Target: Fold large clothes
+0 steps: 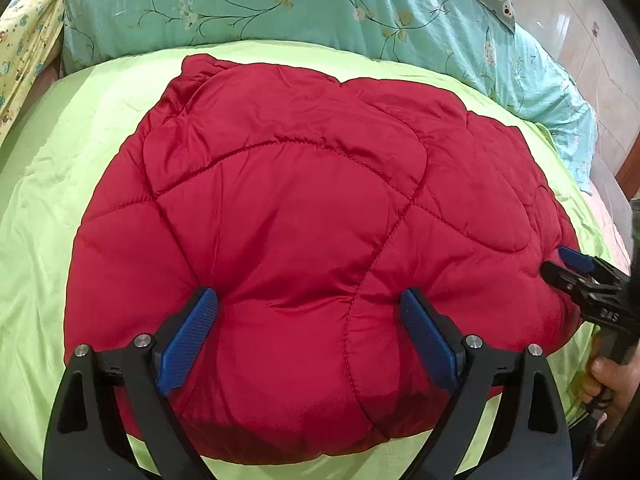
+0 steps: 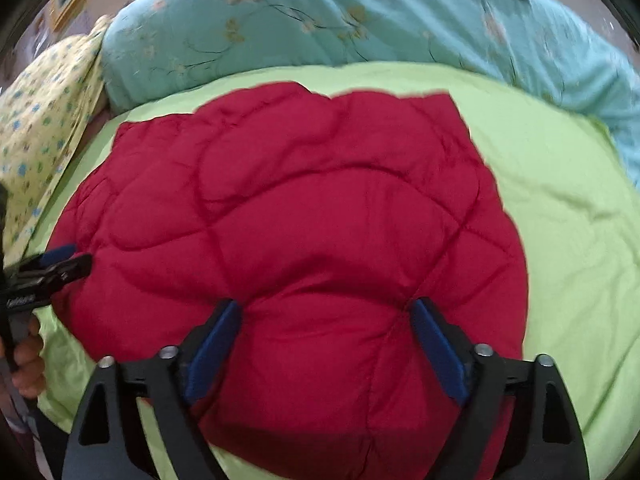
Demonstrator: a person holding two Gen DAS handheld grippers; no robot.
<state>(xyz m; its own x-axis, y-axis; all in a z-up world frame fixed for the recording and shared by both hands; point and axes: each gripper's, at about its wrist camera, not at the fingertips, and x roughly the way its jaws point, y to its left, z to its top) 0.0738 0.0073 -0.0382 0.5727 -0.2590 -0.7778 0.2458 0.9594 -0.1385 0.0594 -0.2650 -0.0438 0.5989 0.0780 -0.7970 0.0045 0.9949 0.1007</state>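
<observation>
Both jaws spread wide, the left hand-held gripper (image 1: 308, 320) and right hand-held gripper (image 2: 326, 332) press the folded red quilt (image 1: 304, 208) flat on the bed (image 1: 48, 184), gripping nothing.

A bed carries everything, covered by a lime-green sheet (image 1: 48, 200). Lying directly on it, centre frame, is a folded red quilted jacket (image 1: 304, 216). Along the upper edge rests a teal floral pillow (image 1: 280, 4); a yellow patterned cloth (image 1: 24, 52) occupies the upper left.
</observation>
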